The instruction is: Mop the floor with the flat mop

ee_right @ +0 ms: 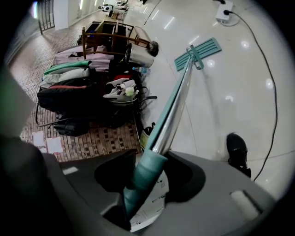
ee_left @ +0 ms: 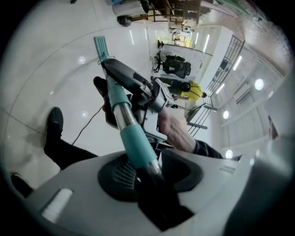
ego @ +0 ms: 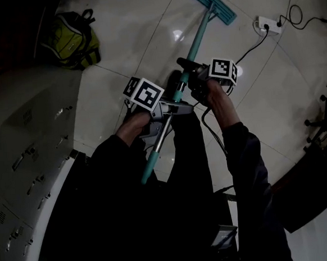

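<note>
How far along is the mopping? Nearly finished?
Done: the left gripper and right gripper are both shut on the mop handle, and the mop head lies flat on the floor. In hand: the mop is held out ahead for a stroke. Left: unclear; the glossy floor shows no distinct wet or dry areas, so the mopped share cannot be told.

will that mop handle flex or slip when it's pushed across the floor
Probably stiff: the mop handle looks like a straight metal tube with no visible bend. The flat head should glide easily, since the floor tiles look glossy.
</note>
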